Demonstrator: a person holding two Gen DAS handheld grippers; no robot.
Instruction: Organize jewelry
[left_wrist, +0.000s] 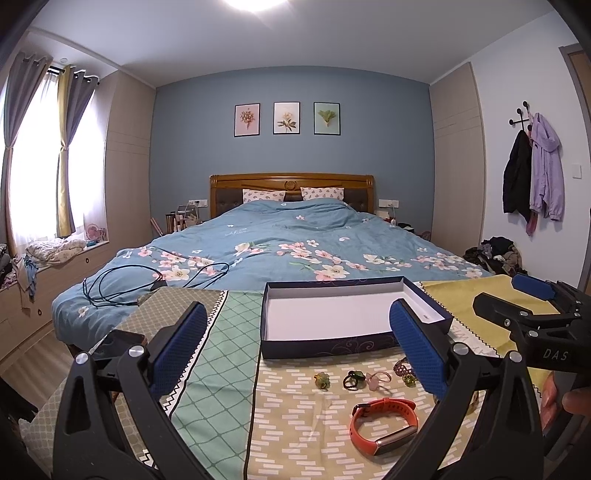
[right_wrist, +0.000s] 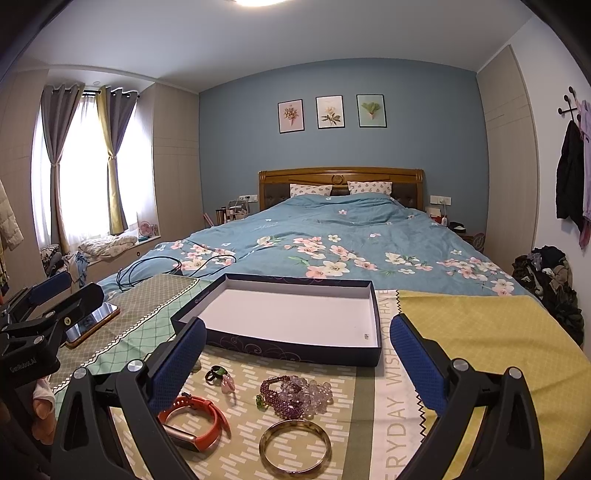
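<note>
The left gripper (left_wrist: 299, 345) stood with its blue-padded fingers (left_wrist: 179, 347) spread wide and nothing between them. The right gripper (right_wrist: 297, 354) was spread just as wide and was likewise empty; in the left wrist view it showed off to the right side, a person's fingertips (left_wrist: 561, 400) on its handle.

Just ahead of both pairs of tongs, and between their fingers, sat the shallow dark-blue box (right_wrist: 295, 354) with its white inside bare. Nearer than the box, below the tongs, the jewelry lay loose on the patterned cloth (right_wrist: 243, 458).

Under the left gripper, toward its right finger, lay the orange watch band (left_wrist: 384, 424). Beyond it, in a row near the box's front wall, lay a small green piece (left_wrist: 322, 380), a dark ring (left_wrist: 352, 379) and a pink ring (left_wrist: 376, 380).

Under the right gripper lay the gold bangle (right_wrist: 294, 446), flat and closest in. Past it lay a heap of purple and clear bead bracelets (right_wrist: 299, 395), touching one another. The watch band was partly hidden behind that gripper's left finger.

Left of the left gripper a phone (right_wrist: 92, 321) lay on the cloth. Beyond the box stretched the bed (right_wrist: 332, 240) with its blue floral cover, and a black cable (left_wrist: 122, 286) was coiled on its left part.
</note>
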